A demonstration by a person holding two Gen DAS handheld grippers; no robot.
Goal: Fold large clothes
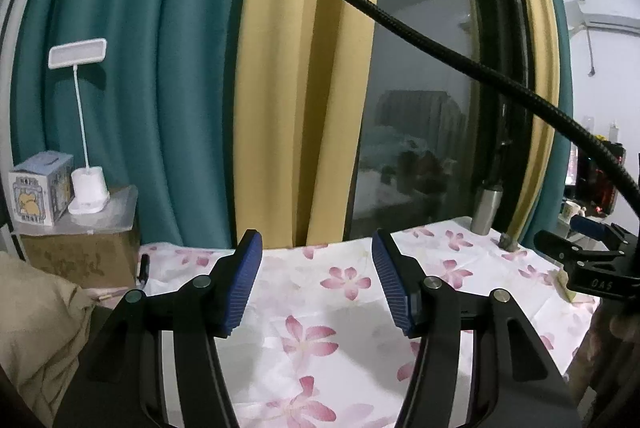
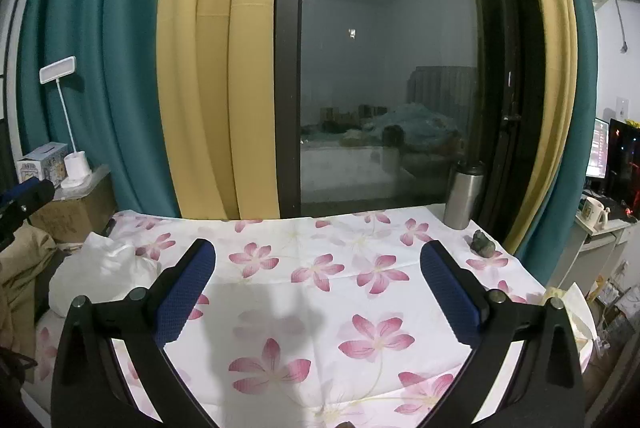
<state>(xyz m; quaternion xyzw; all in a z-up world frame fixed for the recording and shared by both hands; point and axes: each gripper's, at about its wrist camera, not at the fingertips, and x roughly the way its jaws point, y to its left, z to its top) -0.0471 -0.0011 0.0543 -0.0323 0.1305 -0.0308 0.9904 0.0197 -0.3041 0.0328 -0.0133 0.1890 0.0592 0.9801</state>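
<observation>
A crumpled white garment lies in a heap at the left edge of the table, which is covered by a white cloth with pink flowers. My right gripper is open and empty above the middle of the cloth, to the right of the garment. My left gripper is open and empty above the flowered cloth; the white garment does not show in the left wrist view. A tan garment lies at the far left, also in the right wrist view. The right gripper's body shows at right.
A steel tumbler and a small dark stone stand at the table's back right corner. A white desk lamp and a printed box sit on a carton at left. Curtains and a glass door are behind. A black cable crosses the left view.
</observation>
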